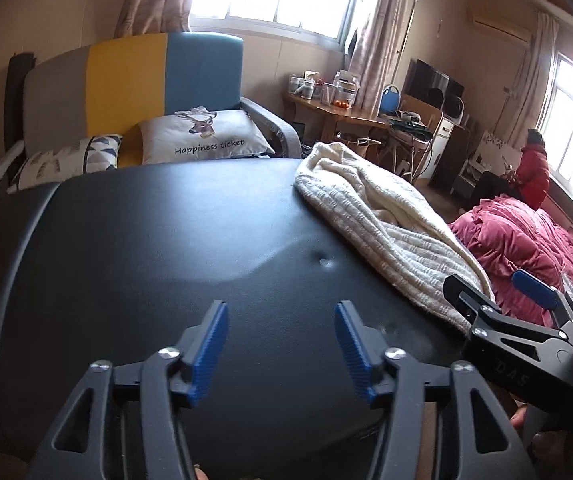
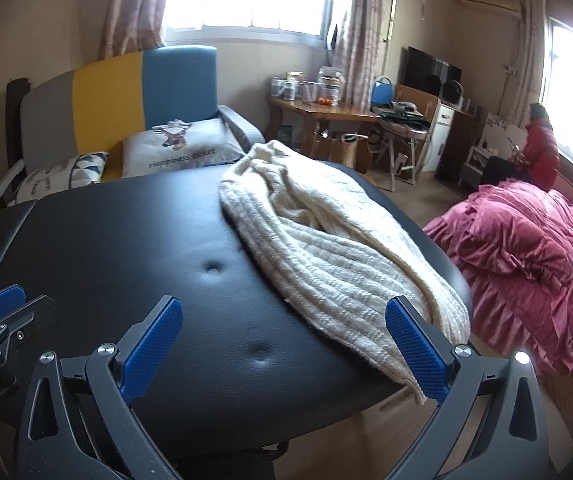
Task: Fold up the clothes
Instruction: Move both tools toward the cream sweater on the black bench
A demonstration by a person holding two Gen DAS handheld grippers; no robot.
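Both the left gripper (image 1: 280, 344) and right gripper (image 2: 282, 344) gape empty over the black padded table (image 1: 146, 248), its left side bare, the cream ribbed knit sweater (image 2: 326, 256) bunched along its right edge, a corner overhanging in the right view.

A sofa (image 1: 134, 80) with pillows (image 1: 206, 136) stands behind the black worktop (image 1: 146, 248). A pink blanket (image 2: 526, 248) lies nearby. A person in red (image 2: 540, 148) sits by the window.

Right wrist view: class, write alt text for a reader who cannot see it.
A cream knit sweater lies bunched on a black padded table, its near end hanging over the edge. The right gripper is open and empty just before it; a sofa stands behind.
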